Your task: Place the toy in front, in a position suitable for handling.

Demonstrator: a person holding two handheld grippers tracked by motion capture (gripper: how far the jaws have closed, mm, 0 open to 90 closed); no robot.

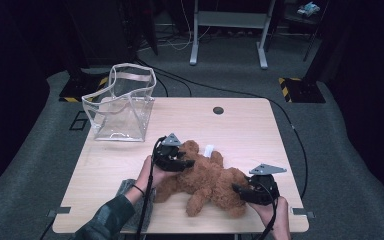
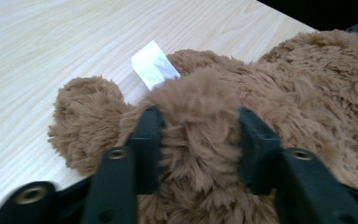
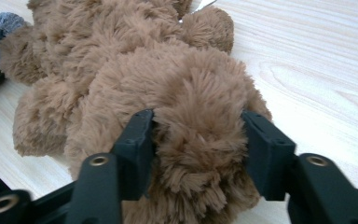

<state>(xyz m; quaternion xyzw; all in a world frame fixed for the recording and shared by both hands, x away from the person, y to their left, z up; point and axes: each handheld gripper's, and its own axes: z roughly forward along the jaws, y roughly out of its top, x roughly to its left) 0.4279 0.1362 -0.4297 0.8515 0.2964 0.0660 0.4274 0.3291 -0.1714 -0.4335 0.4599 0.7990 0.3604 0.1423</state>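
The brown teddy bear (image 1: pixel 205 182) lies flat on the table (image 1: pixel 250 130), long axis running from the left gripper (image 1: pixel 179 161) at its head end to the right gripper (image 1: pixel 245 192) at its leg end. Both grippers' jaws pinch plush fur.

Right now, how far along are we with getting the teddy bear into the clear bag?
Done: both grips look set. The left gripper pinches the teddy bear at one end, the right gripper at the other, fur bulging between the jaws. In hand: the bear lies on the table. Left: lifting it and carrying it to the clear bag, which stands open at the far left corner.
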